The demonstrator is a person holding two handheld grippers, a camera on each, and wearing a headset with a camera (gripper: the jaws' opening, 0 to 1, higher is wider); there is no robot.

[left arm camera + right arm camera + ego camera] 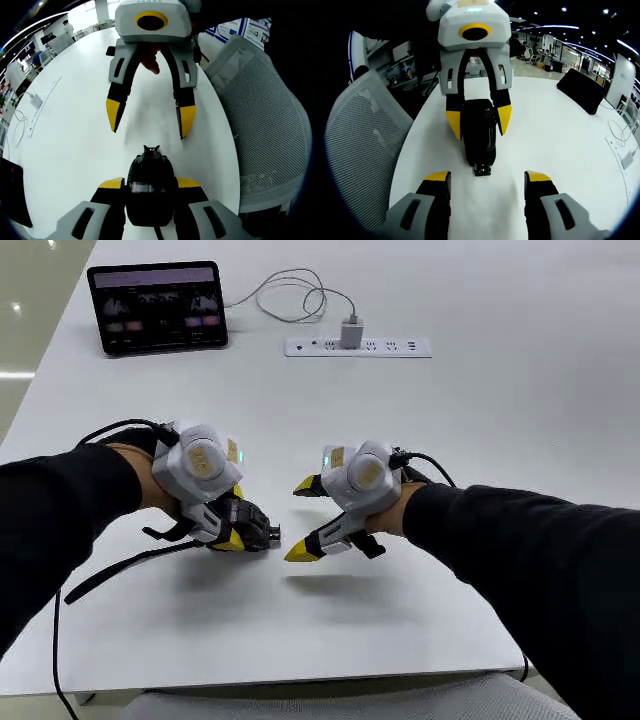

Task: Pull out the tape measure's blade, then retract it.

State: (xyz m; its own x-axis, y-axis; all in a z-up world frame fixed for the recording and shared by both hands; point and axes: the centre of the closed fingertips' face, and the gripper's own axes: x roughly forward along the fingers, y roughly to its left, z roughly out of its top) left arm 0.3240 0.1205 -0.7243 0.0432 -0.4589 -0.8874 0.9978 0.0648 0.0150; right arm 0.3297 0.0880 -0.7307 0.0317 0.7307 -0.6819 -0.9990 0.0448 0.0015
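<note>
**White workbench, tape measure held in the left claw**

White workbench [400, 420] surface is seen across the head view, with a dark tablet [158, 306] at the upper left. A white power strip [358, 346] with a plugged charger and looped cable lies at the top centre. The black tape measure [255, 530] is clamped between the yellow-tipped jaws of the left gripper [236, 522], low and left of centre. Its end hook [151, 148] is seen at the case mouth, pointed at the right gripper [302, 520]. That gripper's jaws are spread wide and hold nothing, near the hook but apart from it. A mesh chair back [260, 125] is seen at the right of the left gripper view. Lettering on the tablet screen and gripper housings is too small to be read.
</note>
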